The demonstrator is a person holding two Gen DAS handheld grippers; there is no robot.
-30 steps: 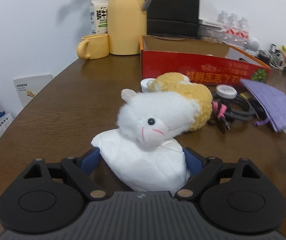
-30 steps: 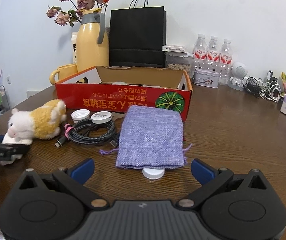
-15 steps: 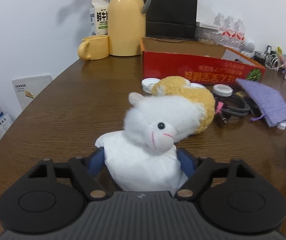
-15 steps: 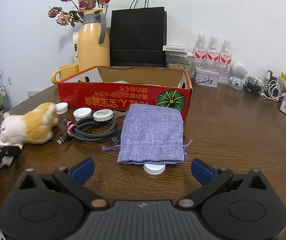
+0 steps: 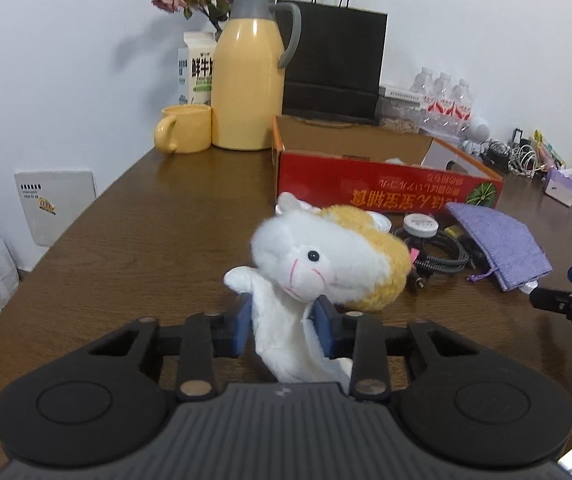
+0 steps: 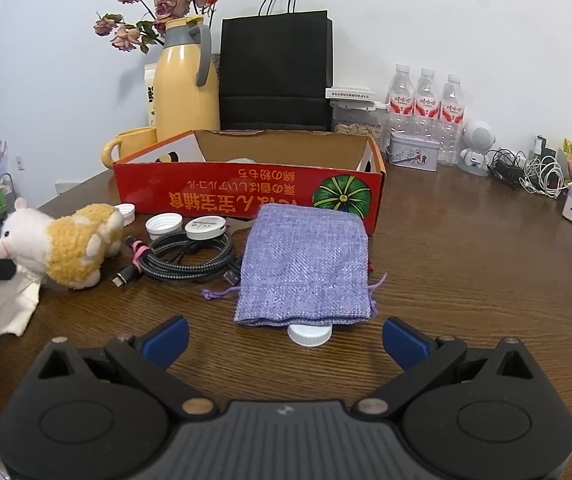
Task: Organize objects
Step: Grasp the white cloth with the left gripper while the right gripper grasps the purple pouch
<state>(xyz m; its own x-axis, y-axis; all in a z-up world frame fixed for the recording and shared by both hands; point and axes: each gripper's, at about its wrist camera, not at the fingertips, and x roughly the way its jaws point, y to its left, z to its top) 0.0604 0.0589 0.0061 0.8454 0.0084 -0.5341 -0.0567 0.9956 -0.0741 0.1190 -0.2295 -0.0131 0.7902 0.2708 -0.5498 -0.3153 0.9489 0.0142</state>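
Right wrist: cable (image 6: pixel 182 256) between plush (image 6: pixel 58 246), pouch (image 6: pixel 306 264).

Back left: yellow jug (image 6: pixel 186 92), dried roses (image 6: pixel 158 8), yellow mug (image 6: pixel 130 146)
Centre back: black paper bag (image 6: pixel 276 72)
Right: water bottles (image 6: pixel 426 100)

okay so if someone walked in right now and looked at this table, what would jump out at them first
Probably the white and yellow plush toy near the table's left edge, with the left gripper pinching the white tissue under its chin; those jaws have just been closing. Behind it lies the open red cardboard box, a purple cloth pouch in front of it.
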